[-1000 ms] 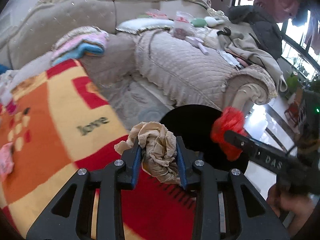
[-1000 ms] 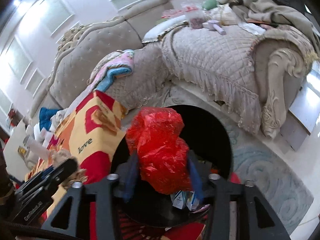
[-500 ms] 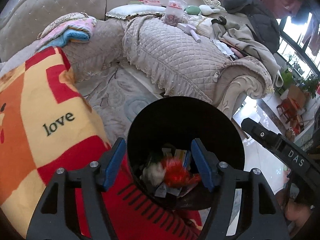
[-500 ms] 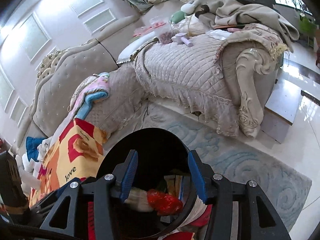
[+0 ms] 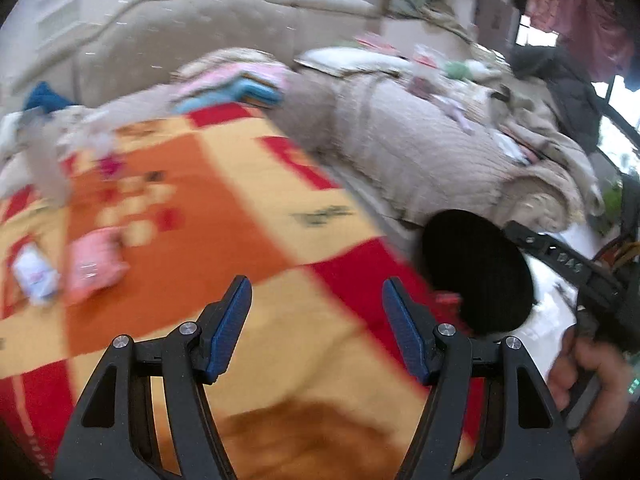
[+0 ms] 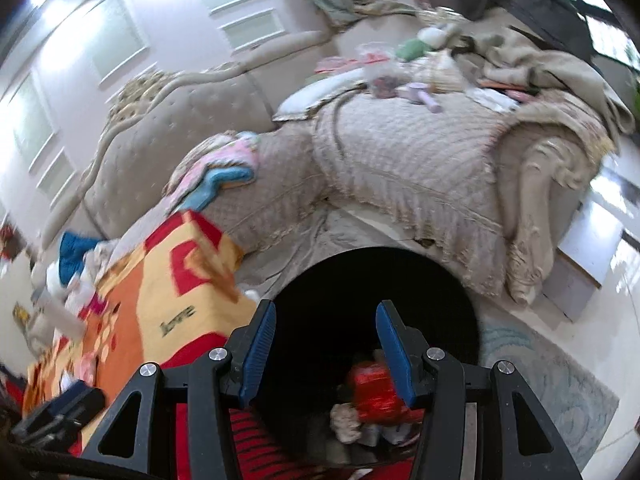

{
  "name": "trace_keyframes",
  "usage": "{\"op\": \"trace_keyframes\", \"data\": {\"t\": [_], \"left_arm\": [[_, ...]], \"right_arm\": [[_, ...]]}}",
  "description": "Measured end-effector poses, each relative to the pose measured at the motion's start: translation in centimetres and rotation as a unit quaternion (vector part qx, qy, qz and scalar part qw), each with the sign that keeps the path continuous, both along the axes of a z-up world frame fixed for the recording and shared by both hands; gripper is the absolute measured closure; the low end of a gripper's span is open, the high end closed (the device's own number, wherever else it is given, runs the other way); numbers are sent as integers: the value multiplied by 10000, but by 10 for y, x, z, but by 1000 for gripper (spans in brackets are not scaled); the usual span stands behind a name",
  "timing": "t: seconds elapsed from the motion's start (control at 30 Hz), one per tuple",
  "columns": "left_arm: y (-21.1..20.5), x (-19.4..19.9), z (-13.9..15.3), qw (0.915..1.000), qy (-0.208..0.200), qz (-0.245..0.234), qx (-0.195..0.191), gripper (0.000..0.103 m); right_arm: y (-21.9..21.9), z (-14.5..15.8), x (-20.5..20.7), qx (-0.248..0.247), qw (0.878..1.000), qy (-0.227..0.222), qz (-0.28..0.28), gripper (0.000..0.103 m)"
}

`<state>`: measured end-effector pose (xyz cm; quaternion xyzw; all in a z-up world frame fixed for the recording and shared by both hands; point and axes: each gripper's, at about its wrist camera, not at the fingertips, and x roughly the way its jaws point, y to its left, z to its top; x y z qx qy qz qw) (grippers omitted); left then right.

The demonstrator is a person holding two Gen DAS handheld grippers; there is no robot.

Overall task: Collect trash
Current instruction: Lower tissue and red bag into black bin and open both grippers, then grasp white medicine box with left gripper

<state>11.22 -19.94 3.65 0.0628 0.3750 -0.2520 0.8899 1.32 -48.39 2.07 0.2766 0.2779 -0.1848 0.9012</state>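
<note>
Left hand-held gripper (image 5: pixel 316 332): jaws spread wide, nothing held, over orange-yellow blanket (image 5: pixel 224 216). Remaining trash, pink packet (image 5: pixel 94 264) and white packet (image 5: pixel 34 274), lies on blanket, ahead and far to left of left gripper; blur hides their long axes.

Right hand-held gripper (image 6: pixel 326 346): wide open, empty, above black bin (image 6: pixel 452 292); red wrapper (image 6: pixel 370 390) and crumpled paper (image 6: pixel 346 420) inside.

Judgement: left hand nearer to packets, so likely next reach leftward.

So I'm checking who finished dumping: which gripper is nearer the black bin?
Right. The right gripper hangs open directly over the black bin; the left gripper has swung aside over the blanket.
</note>
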Motion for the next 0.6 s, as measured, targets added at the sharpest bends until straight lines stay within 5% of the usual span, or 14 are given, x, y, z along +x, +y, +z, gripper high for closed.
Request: {"op": "trace_keyframes", "data": {"t": [0.23, 0.43, 0.6], "left_arm": [[137, 35, -12, 9873, 138, 1578, -90, 36], [232, 86, -33, 9498, 548, 3059, -367, 36], [248, 131, -46, 9339, 871, 3403, -664, 36]], "right_arm": [[84, 6, 39, -343, 9896, -88, 1395, 52], [177, -11, 76, -803, 9522, 354, 2927, 52], [198, -21, 91, -841, 9471, 459, 3064, 52]]}}
